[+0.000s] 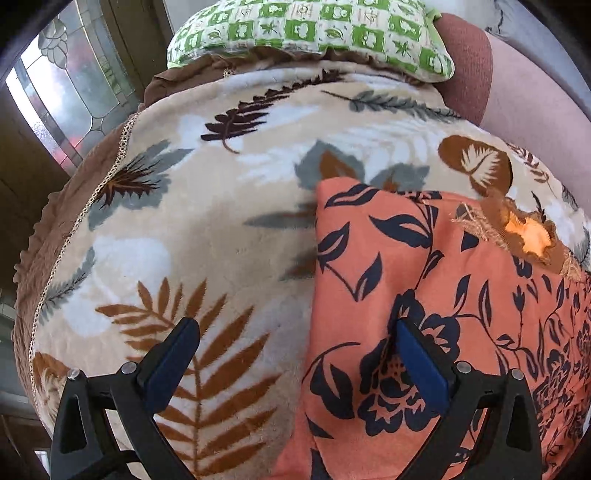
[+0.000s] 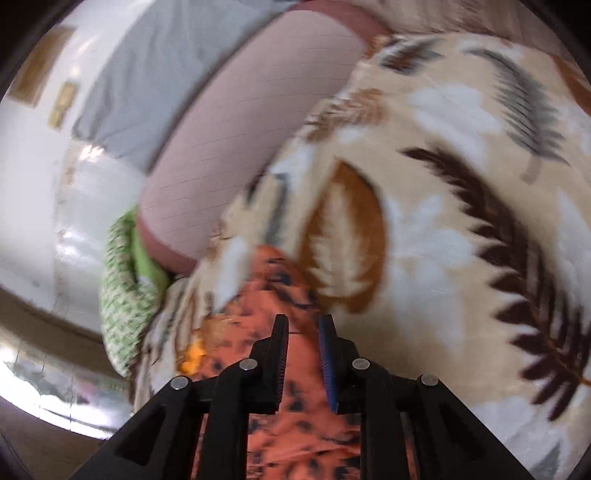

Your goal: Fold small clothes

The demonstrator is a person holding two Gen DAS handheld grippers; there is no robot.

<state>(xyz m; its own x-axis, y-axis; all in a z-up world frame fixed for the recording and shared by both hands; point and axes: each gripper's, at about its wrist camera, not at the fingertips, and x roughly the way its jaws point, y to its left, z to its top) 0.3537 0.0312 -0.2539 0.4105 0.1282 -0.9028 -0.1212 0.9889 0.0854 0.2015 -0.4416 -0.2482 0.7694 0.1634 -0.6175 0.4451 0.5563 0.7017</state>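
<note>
In the left wrist view, the left gripper (image 1: 297,341) stands wide open and grips nothing, one finger over the leaf-print blanket (image 1: 192,221), the other over the orange floral garment (image 1: 424,266) lying at right; a green checked pillow (image 1: 314,33) sits far. In the blurred right wrist view, the right gripper (image 2: 303,343) is nearly closed above the garment (image 2: 295,417); whether it pinches cloth cannot be told.

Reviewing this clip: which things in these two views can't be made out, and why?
- Right wrist view: motion blur smears the orange floral garment; whether the right gripper, jaws nearly closed, pinches it is unclear.
- Left wrist view: the garment's lower and right parts run off the frame edge; its type is unknown.
- Left gripper arms cover cloth beneath.
</note>
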